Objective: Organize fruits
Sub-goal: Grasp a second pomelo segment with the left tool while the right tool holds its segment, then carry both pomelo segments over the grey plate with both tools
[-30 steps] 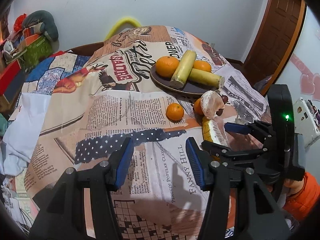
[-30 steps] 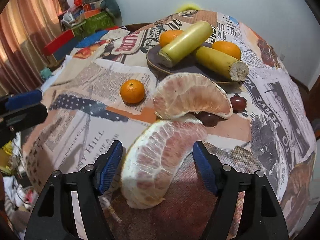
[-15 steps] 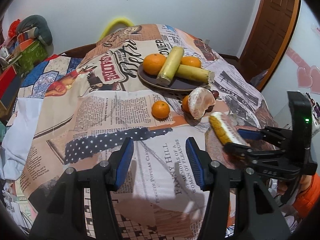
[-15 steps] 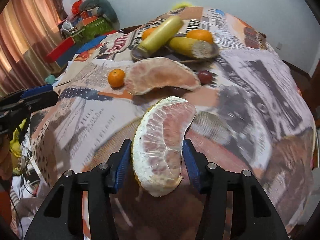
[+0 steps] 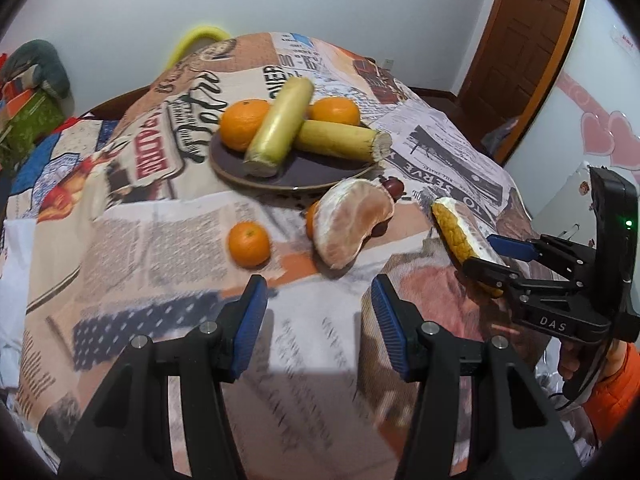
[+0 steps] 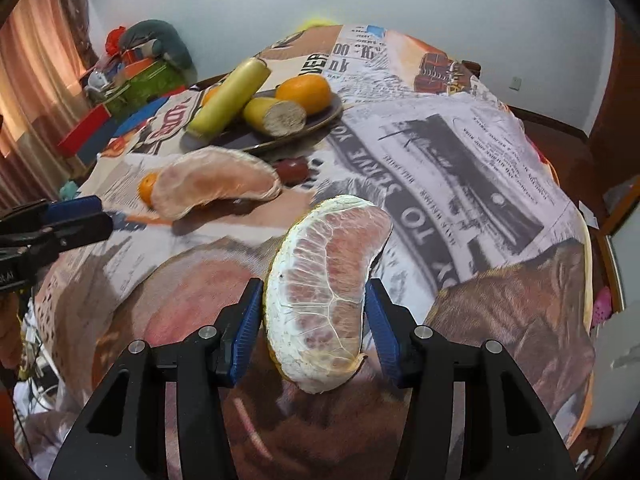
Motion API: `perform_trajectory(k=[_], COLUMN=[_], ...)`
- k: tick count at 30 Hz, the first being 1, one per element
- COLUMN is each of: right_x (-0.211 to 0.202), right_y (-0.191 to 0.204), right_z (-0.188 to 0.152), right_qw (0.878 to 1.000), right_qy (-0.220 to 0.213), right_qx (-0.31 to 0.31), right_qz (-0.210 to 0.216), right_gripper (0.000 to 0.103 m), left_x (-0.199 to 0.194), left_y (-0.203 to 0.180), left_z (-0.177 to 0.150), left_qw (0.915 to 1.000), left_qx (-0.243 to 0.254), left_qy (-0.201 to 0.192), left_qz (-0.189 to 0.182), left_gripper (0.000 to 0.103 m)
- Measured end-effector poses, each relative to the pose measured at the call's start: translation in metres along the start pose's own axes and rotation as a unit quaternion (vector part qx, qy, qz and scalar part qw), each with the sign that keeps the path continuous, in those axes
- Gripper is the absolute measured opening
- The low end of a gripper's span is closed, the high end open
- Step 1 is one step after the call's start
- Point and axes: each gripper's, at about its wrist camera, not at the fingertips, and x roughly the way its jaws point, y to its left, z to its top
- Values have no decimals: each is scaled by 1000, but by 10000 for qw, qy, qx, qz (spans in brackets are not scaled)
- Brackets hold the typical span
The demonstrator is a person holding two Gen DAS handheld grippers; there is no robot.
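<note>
Blue-padded fingers (image 6: 250, 320) of the right gripper (image 6: 314, 322) are clamped on a large peeled pomelo wedge (image 6: 324, 284), held above the newspaper-print tablecloth (image 6: 460, 168). Fingers of the left gripper (image 5: 318, 316) are spread apart around nothing. A second pomelo wedge (image 5: 352, 220) and a small round mandarin (image 5: 249, 243) are seen left of it, near the dark round plate (image 5: 304, 170).

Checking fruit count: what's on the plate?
On the plate: two oranges and two yellow-green stalks. Anything beneath the stalks is hidden.
</note>
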Motion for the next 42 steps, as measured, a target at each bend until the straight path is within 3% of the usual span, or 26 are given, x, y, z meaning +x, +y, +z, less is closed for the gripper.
perform_trajectory(k=[14,22,30,36,42], right_x=[11,16,13,8,6], right_y=[-13,-15,-16,-15,-15], right_z=[8,12,11,7,5], right_qw=[9997,9995,9995,9996,9997], right_qy=[-22,-65,-93,-72,-53], right_qx=[-78,-52,-21,-73,-104], right_qz=[226,303,316,278,226], right_gripper=[51,53,50,50,50], left_x=[69,75,43,12,4], left_y=[-14,-16,-8,9,-2], left_z=[44,52,28,-4,-20], left_qw=[9993,9995,10000,9997,9997], left_qx=[142,128,-1,-250,-30], left_qy=[320,254,43,84,224], left_qz=[-149,-97,-52,-5,-81], left_gripper=[54,53,28,27,27])
